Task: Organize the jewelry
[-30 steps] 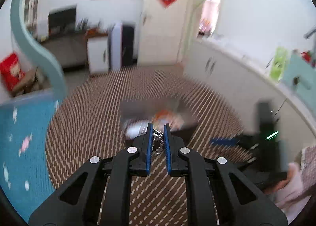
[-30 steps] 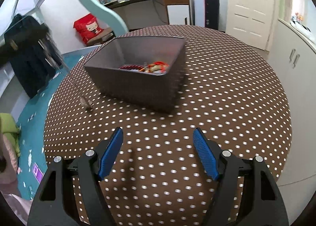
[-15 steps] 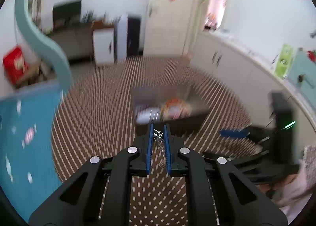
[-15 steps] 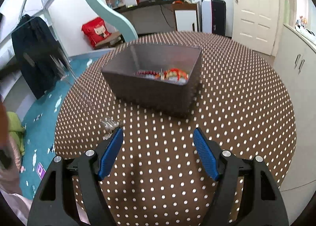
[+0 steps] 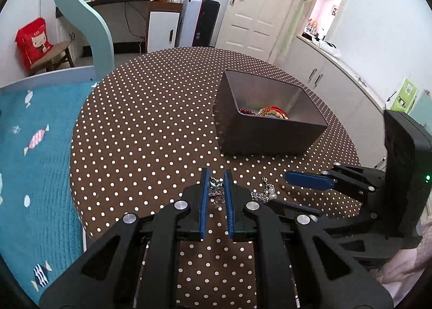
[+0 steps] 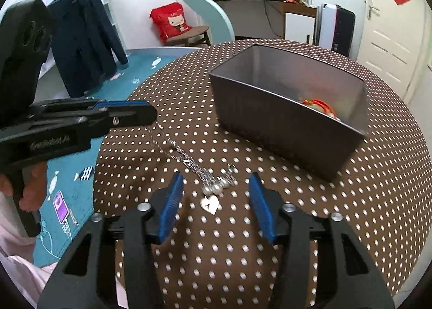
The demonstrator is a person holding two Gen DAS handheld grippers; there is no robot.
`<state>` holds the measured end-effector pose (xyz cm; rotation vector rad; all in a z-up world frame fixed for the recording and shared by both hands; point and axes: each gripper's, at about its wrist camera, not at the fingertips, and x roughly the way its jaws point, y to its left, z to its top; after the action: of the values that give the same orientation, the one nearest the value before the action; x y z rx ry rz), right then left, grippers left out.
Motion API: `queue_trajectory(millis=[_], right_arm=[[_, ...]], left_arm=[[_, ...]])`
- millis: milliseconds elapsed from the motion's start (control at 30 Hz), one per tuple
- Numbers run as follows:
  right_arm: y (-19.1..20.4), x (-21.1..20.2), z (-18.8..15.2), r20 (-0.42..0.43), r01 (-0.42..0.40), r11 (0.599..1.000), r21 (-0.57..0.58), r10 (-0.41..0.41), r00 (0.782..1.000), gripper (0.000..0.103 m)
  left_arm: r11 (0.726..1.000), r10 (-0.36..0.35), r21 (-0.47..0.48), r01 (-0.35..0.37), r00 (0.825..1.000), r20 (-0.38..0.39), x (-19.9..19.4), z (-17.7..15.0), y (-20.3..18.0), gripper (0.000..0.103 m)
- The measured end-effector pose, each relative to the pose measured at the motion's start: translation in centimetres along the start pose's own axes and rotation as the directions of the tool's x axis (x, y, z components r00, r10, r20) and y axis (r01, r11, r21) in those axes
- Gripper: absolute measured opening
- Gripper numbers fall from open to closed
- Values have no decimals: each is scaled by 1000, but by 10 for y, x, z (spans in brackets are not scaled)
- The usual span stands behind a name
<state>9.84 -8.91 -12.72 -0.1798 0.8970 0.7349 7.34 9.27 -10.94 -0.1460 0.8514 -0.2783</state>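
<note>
Daylit interior, bright and even. Both fisheye views sharp, with little motion blur. Strong barrel distortion: door (image 5: 251,9) and cabinets (image 5: 321,74) bow toward the rims; black vignette fills all corners. Doorway (image 5: 321,17) at upper right washed out, pinkish. Soft shadows lie under the grey box (image 5: 259,133) on the dotted tablecloth (image 5: 151,125). Dim, diffuse shadow beneath the right gripper (image 6: 216,195). Mild sheen on the box's inner walls.

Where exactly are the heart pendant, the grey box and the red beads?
heart pendant (image 6: 210,203): right wrist view, middle of the silver heart.
grey box (image 5: 259,137): left wrist view, its near outer wall.
red beads (image 5: 246,111): left wrist view, beads lying inside the box.
</note>
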Motion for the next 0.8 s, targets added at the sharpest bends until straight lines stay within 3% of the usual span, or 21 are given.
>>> queue_trajectory(millis=[67,233,400,800], right_arm=[[3,8,6,-15,1,1000,-16,-1,1000,33],[4,19,17,-26,-16,1000,-7,16,1000,33],[13,35,23,-67,14,999,-49,-18,998,31],[-6,9,-12,-69,99,994,-39,-102,992,28]], left_arm=[[1000,-8,-10,8,1000,0,1,-1,5,11],[999,-32,-38,32,999,-4,2,-5,17,11],[997,-46,-66,45,999,-15,4,-10,29,11],[992,-17,-125,12,999,-37,13,-14,56,7]])
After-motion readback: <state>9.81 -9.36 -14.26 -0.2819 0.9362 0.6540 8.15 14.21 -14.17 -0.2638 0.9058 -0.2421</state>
